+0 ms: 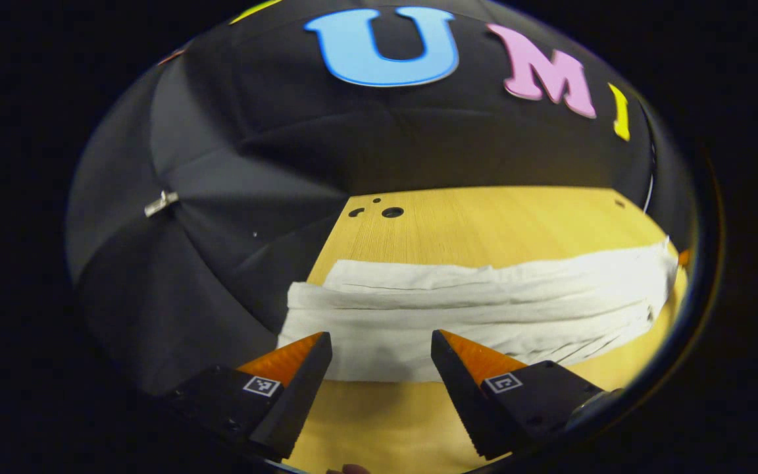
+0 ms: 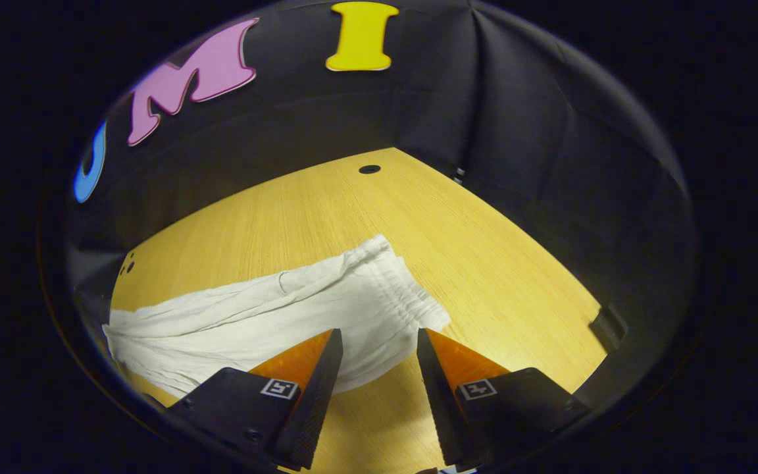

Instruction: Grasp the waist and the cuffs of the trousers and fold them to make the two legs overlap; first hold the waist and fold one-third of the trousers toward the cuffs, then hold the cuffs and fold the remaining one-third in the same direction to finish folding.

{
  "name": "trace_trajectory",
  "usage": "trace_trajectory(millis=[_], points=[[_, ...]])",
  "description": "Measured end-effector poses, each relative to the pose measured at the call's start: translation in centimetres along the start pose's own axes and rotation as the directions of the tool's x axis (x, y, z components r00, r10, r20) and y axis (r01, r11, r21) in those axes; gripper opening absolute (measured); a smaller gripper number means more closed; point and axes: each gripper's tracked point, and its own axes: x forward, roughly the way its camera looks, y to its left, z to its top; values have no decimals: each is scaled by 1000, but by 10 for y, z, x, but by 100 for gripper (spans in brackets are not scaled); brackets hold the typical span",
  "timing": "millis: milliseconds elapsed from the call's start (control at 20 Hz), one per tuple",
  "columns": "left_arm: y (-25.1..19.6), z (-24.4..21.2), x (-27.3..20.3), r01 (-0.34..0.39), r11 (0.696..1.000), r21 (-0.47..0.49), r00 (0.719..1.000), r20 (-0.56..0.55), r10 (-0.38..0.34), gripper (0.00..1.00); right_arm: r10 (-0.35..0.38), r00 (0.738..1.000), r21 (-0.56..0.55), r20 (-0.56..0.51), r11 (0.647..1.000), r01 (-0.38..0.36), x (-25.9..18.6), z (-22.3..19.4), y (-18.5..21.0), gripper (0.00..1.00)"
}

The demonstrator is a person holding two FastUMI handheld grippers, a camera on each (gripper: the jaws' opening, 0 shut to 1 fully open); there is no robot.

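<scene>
In the left gripper view I see my left gripper (image 1: 381,345) with its two fingers spread wide and nothing between them, hanging above the near edge of the white trousers (image 1: 471,316). The trousers lie flat on the wooden table (image 1: 484,224), stretched as a long band across the view, with the legs laid one over the other so that their edges run side by side. The cuff end sits at the left, right at the table's edge, where the cloth reaches the black booth wall (image 1: 221,197). A few small holes (image 1: 392,212) show in the tabletop beyond the trousers, well apart from the cloth. In the right gripper view my right gripper (image 2: 379,342) is also spread open, holding nothing, and it hovers just above the waist (image 2: 412,289) of the trousers (image 2: 267,316). I can tell the waist by its gathered, ribbed band, which lies at the right end of the garment and points toward the middle of the table (image 2: 504,263). From there the legs trail away to the left. I cannot tell whether either gripper's fingertips touch the fabric or only hang over it. One round hole (image 2: 369,169) sits near the table's far corner.
</scene>
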Motion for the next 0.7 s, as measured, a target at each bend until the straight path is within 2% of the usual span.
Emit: trace_trajectory(millis=[100,200,400,700], points=[[-4,-3,1,24,994,-106,1000,5,-23,97,-1,1000,89,-19,996,3,4,-7,-4,75],[-10,-8,-1,52,976,-213,999,4,-53,97,-3,999,186,-43,983,11,9,-12,-9,75],[-10,-16,-9,53,935,-350,998,-23,-66,96,1,997,363,-73,931,26,26,-17,-12,75],[-8,-39,-13,36,906,-421,993,-90,-82,95,-41,994,384,-97,920,75,53,-13,-13,74]])
